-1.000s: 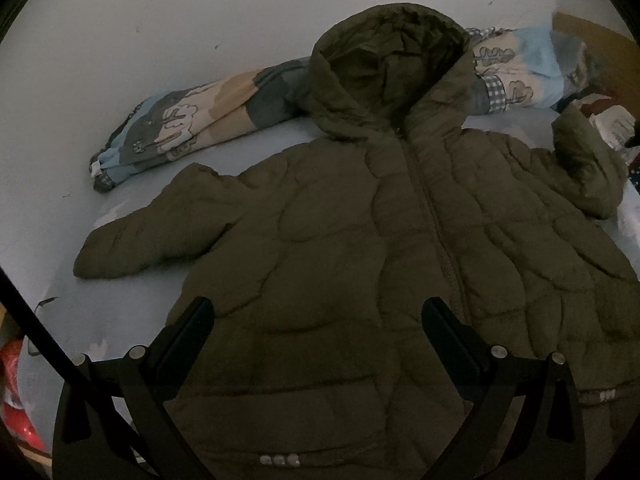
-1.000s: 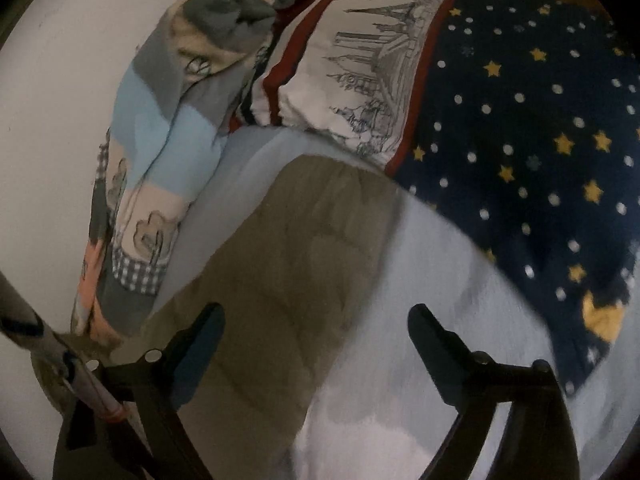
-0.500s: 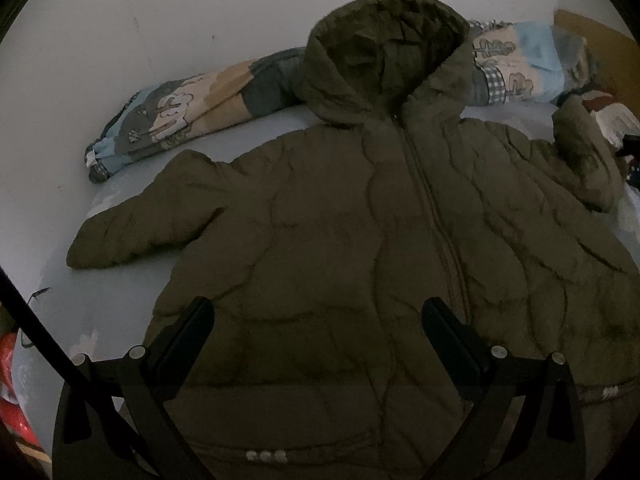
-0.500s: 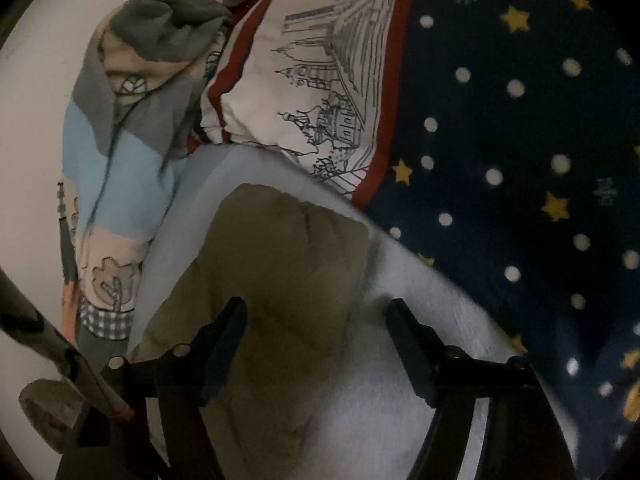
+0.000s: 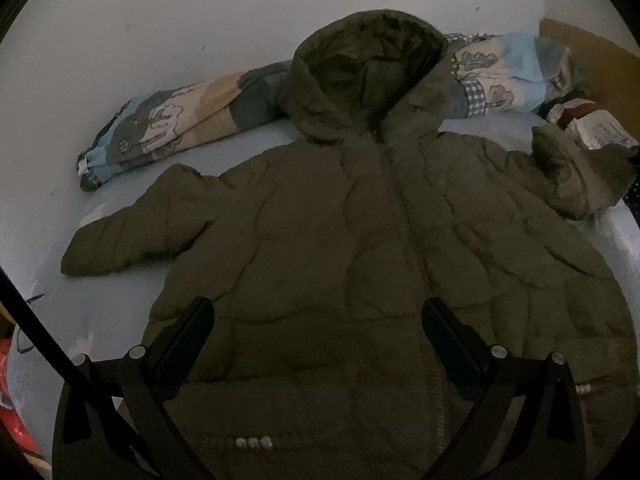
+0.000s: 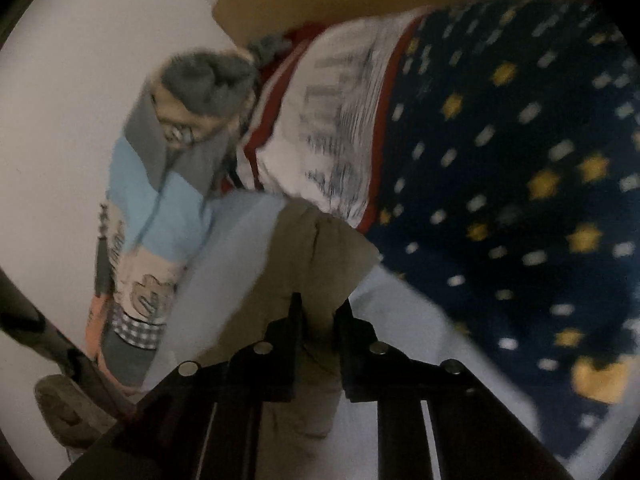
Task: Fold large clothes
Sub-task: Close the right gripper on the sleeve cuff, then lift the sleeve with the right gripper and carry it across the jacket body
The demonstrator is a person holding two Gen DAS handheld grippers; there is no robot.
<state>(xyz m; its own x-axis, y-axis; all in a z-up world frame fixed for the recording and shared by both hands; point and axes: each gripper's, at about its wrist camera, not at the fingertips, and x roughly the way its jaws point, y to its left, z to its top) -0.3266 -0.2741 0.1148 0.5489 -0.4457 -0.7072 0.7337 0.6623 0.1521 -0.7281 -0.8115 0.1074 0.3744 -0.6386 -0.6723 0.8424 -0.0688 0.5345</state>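
Right tool [image 6: 318, 312] was wide a second ago; now it's closing on the sleeve [image 6: 316, 248] between its jaws. Left tool [image 5: 316, 332] hangs wide over the jacket [image 5: 360, 248], flat on the bed [image 5: 100, 308]. Fold can start.

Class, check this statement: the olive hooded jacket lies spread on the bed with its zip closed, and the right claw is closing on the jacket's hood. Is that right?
Not quite. The right claw is closing on the jacket's sleeve, not its hood, as the right wrist view shows. The jacket does lie spread on the bed, zip closed.
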